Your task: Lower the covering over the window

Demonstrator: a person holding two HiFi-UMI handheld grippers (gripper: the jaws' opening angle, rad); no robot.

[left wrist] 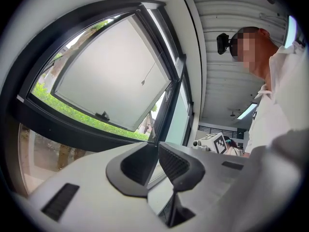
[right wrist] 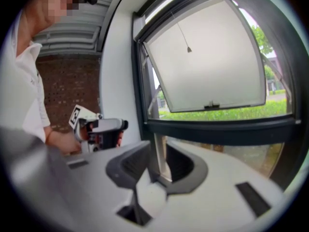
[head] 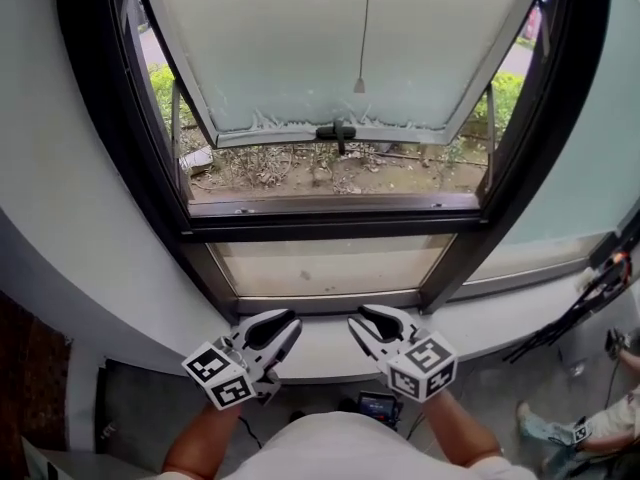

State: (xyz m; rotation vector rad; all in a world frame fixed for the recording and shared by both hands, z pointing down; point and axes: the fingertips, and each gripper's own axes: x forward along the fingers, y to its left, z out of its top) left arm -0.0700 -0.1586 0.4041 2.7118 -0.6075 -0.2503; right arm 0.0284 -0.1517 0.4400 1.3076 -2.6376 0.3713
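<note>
Cord (head: pixel 364 28) dangles before tilted-open sash (head: pixel 300 58); black rods (head: pixel 568 320) cross sill (head: pixel 490 326).

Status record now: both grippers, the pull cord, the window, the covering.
left gripper: open, empty, over the sill
right gripper: open, empty, beside the left one
cord: hangs in front of the pane, small weight at its end, well above both grippers, untouched
sash: swung outward, handle on its bottom edge
covering: none seen drawn down over the glass
</note>
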